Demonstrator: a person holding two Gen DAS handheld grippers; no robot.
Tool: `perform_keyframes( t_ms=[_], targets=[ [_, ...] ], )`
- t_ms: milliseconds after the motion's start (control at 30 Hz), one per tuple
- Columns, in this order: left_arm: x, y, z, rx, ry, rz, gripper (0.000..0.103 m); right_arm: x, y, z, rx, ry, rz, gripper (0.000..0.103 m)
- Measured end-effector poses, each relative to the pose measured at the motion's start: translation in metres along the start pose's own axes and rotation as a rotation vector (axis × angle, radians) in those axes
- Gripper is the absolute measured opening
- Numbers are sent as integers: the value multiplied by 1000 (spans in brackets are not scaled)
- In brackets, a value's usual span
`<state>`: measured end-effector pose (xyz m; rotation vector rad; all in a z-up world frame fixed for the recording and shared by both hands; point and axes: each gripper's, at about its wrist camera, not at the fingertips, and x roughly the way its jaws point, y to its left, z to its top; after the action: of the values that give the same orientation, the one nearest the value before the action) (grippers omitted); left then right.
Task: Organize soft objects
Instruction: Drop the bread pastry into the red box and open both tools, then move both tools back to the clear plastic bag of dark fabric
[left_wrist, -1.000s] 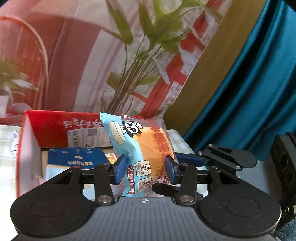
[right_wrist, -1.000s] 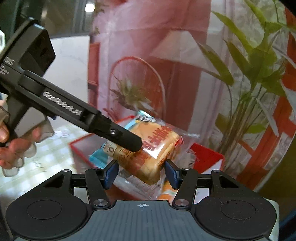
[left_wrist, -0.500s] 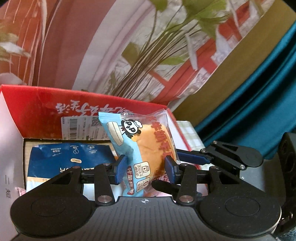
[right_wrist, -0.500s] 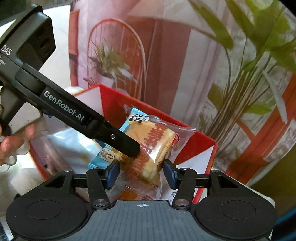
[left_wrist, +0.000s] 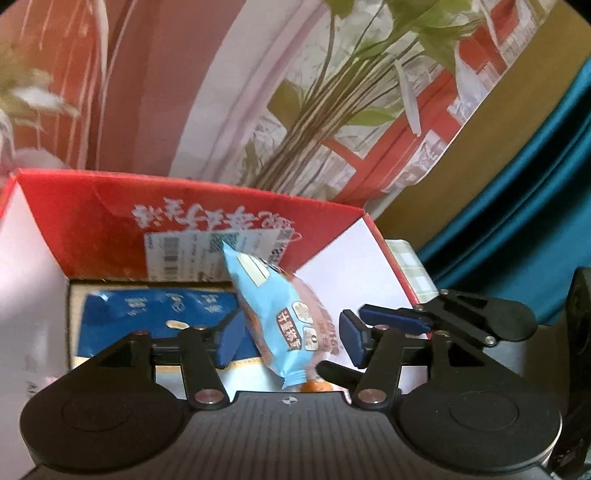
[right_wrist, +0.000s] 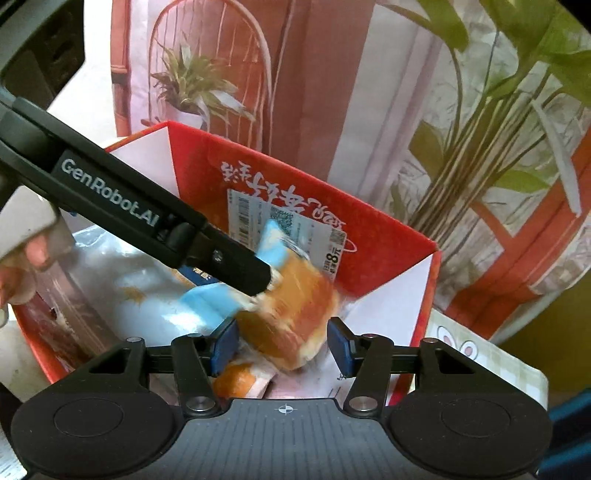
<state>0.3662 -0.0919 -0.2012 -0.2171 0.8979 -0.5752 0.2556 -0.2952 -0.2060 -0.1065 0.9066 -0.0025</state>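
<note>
A packaged bun in a light-blue and clear wrapper (left_wrist: 284, 325) hangs tilted between the fingers of my left gripper (left_wrist: 290, 338), blurred, over the open red cardboard box (left_wrist: 92, 225). The jaws stand wider than the bun and do not press it. In the right wrist view the bun (right_wrist: 291, 314) is a blur over the box (right_wrist: 388, 236), just off the left gripper's fingertip. My right gripper (right_wrist: 282, 349) is open and empty, hovering over the box's near side.
Inside the box lie a dark-blue packet (left_wrist: 147, 317), a clear plastic bag (right_wrist: 122, 291) and an orange-filled packet (right_wrist: 236, 380). A plant-print backdrop stands behind the box; a teal curtain (left_wrist: 517, 206) hangs to the right. A checked cloth (right_wrist: 480, 354) covers the table.
Both grippers moved down toward the box. My left gripper's jaws opened and the bun tipped over and dropped lower between them.
</note>
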Motion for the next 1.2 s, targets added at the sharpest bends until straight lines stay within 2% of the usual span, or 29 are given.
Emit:
perform_keyframes(
  t_ms=[33,133,200,333,400,500,667,967,1200],
  targets=[
    [-5,-3,-1,16,-11,23,59,-2,0,-1,3,-4,-5,51],
    [-21,-12,-5,78,-43,93,68,-10,2,-3,27,-25,-17,60],
    [-34,-18,-9,122,-75,128,76,-16,4,-5,42,-37,-27,68],
    [-61,-25,-18,184,-129,186,86,-29,9,-11,74,-66,-49,82],
    [-72,-29,-22,213,-155,213,92,-38,10,-13,101,-97,-58,94],
    [-87,-33,-30,247,-184,263,96,-52,13,-15,126,-131,-71,102],
    [-114,-35,-45,248,-222,333,100,-73,19,-22,171,-182,-102,103],
    [-156,-39,-87,248,-284,419,100,-108,42,-45,245,-277,-103,103],
    [-179,-41,-120,234,-309,443,100,-127,64,-62,302,-323,-131,103]
  ],
)
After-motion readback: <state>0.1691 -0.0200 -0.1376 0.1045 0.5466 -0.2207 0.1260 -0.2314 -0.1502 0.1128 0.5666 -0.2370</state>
